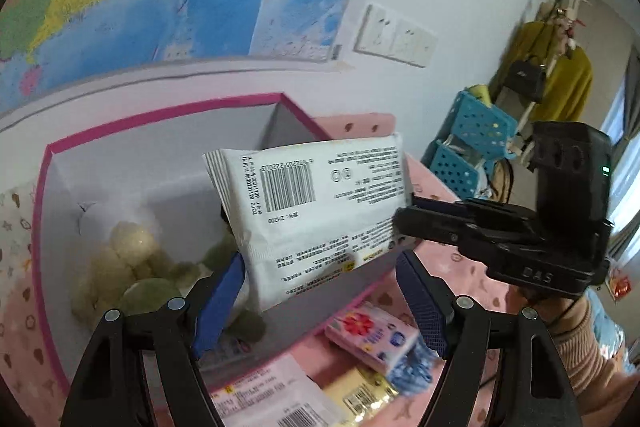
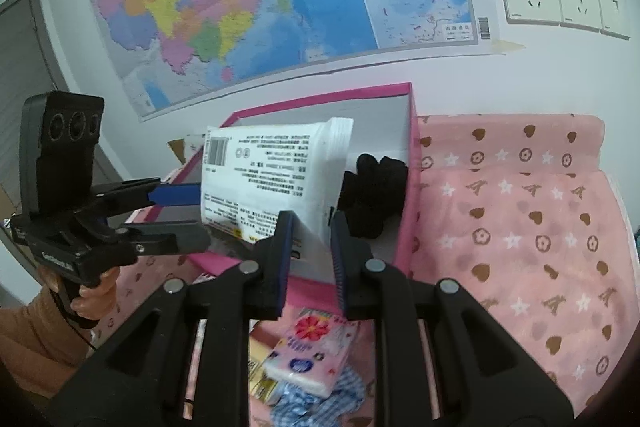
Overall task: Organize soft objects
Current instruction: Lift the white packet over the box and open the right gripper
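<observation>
A white wipes pack [image 1: 320, 207] with a barcode hangs over the open pink-rimmed box [image 1: 44, 187], held from both ends. My left gripper [image 1: 320, 263] stands wide, its blue pads [image 1: 220, 303] pressed on the pack's two sides. My right gripper [image 2: 312, 223] is shut on the pack's [image 2: 272, 183] lower corner, and it reaches in from the right in the left wrist view [image 1: 404, 219]. The left gripper [image 2: 188, 215] clamps the pack's left end in the right wrist view. Inside the box [image 2: 412, 187] lie a cream and green plush toy [image 1: 128, 259] and a black fuzzy item [image 2: 376, 195].
In front of the box lie a pink tissue pack [image 2: 316, 351], a yellow pack [image 1: 360, 391], a blue checked cloth [image 2: 320, 407] and a flat white package [image 1: 260, 395]. A pink patterned cloth [image 2: 520, 227] covers the surface. Behind are a wall map [image 2: 240, 7] and blue baskets [image 1: 476, 131].
</observation>
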`<move>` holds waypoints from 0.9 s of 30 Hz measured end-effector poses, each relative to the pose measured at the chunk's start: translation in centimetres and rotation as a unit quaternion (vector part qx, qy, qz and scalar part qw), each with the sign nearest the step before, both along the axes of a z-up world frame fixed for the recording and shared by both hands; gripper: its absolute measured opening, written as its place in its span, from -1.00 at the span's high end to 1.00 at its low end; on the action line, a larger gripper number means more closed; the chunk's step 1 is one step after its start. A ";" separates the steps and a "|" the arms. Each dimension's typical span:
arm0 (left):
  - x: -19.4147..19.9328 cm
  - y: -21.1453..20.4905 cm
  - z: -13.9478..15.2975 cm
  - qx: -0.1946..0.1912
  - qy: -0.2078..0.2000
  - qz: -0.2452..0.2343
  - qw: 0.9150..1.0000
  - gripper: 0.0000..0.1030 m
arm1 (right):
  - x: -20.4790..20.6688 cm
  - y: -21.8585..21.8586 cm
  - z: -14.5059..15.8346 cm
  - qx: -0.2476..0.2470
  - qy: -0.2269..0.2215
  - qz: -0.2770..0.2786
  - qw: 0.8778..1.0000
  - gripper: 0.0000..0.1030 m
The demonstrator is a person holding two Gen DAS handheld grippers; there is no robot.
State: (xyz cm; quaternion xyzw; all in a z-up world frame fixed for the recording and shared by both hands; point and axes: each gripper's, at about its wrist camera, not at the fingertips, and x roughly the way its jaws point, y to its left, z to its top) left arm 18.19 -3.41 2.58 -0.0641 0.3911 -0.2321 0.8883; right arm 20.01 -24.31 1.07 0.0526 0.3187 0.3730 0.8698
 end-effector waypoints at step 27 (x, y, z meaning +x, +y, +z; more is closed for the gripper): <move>-6.7 3.4 2.0 0.004 -0.081 0.033 0.996 -0.53 | -4.5 1.0 0.1 0.006 -0.015 0.024 1.000 0.22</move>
